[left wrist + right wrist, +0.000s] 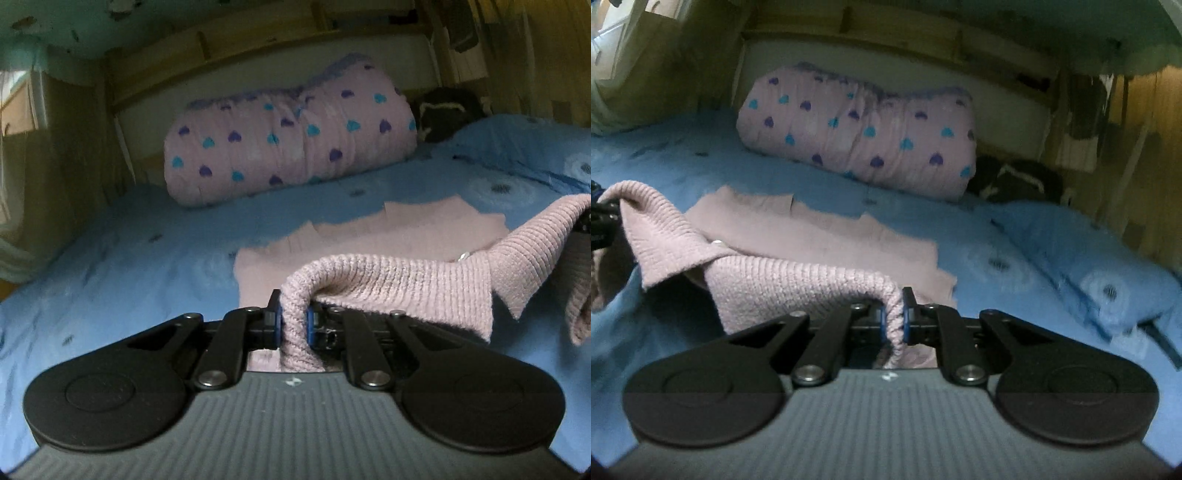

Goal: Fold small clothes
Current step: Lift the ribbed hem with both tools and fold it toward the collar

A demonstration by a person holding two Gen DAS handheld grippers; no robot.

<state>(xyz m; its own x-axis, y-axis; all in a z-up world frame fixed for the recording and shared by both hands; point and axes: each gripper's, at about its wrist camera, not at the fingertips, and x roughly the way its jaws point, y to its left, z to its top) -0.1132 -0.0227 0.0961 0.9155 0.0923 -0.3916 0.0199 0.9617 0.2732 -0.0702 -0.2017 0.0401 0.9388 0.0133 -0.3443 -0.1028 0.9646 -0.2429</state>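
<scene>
A heart-print rolled quilt point(291, 144) lies well ahead of both grippers on the blue bedsheet point(122, 251). The pink knit sweater point(402, 273) stretches sideways between them, left gripper point(294, 322) and right gripper point(894, 325) each clamped on a near corner.

No readable txt, labels, brands or nos. anywhere. Only mark: a small pale logo-like sign on the ribbed grey body of the left gripper point(294, 320), near edge centre, too small/blurred to make out; same on the right gripper point(894, 320). Hearts on the rolled pink blanket point(291, 136) at far side = pattern only, not txt.
</scene>
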